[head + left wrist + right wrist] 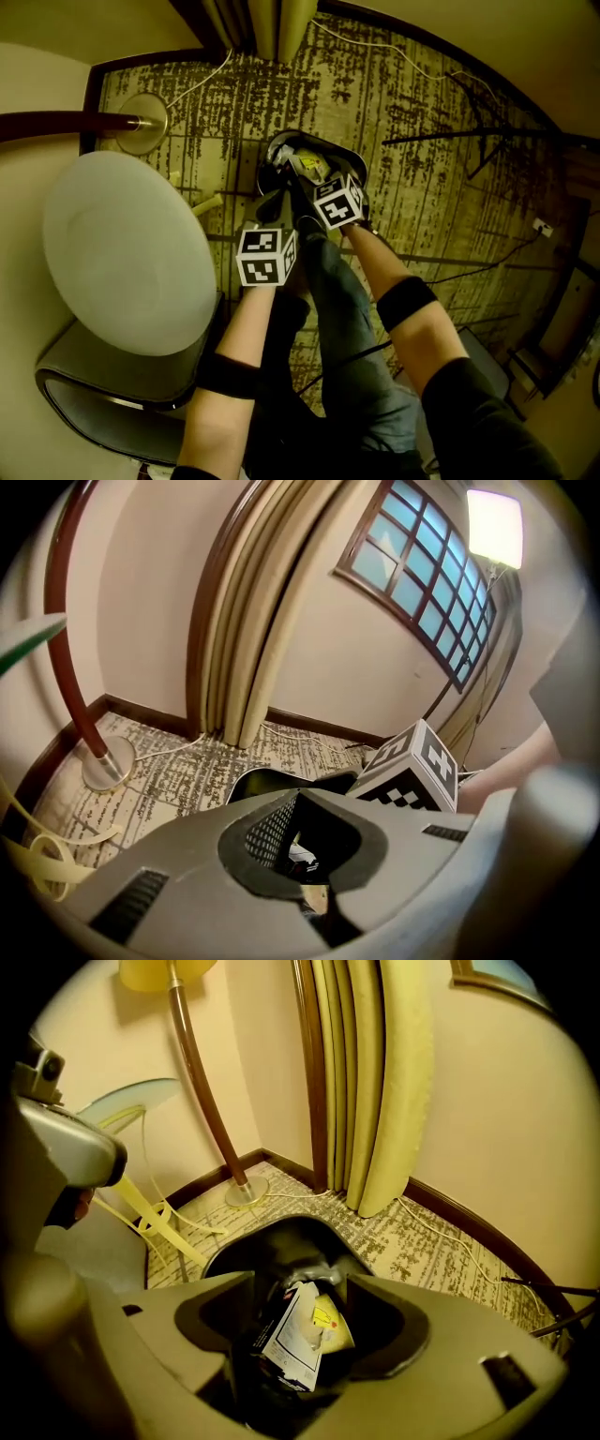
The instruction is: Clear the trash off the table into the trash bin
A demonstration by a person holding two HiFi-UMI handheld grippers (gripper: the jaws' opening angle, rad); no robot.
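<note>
Nearest the head camera are the person's two forearms, each with a dark cuff, reaching down over the legs to the grippers. The left gripper [274, 195] has its fingers closed together with nothing between them. Its own view [302, 846] shows the two grey jaws meeting, and only a scrap of the bin's contents can be seen through the hole between them. The right gripper [305, 171] is just beside it, with its marker cube [417, 766] close against the left jaw. Its fingers stand wide apart [300, 1288] and press on nothing.

Directly beneath both grippers is the black trash bin [286, 139], standing on the patterned carpet [422, 141]. The trash lies inside it. A white packet with a dark edge [292, 1340] leans upright there, with a yellow wrapper [330, 1326] behind it. The packet carries a block of print and a small red mark, and the wrapper a small label, but all of it is too small to read. The bin's lower depths are lost in shadow.

To the left in the head view are the round white table [122, 253] and a grey chair [112, 384] partly tucked under it. Pale yellow strips [141, 1213] slant down below the table's edge; what they are cannot be made out.

Farther off are the lamp base [142, 122], with its dark red pole cut off by the frame, a white cable [211, 80], the curtain [375, 1082] and a paned window [422, 583].
</note>
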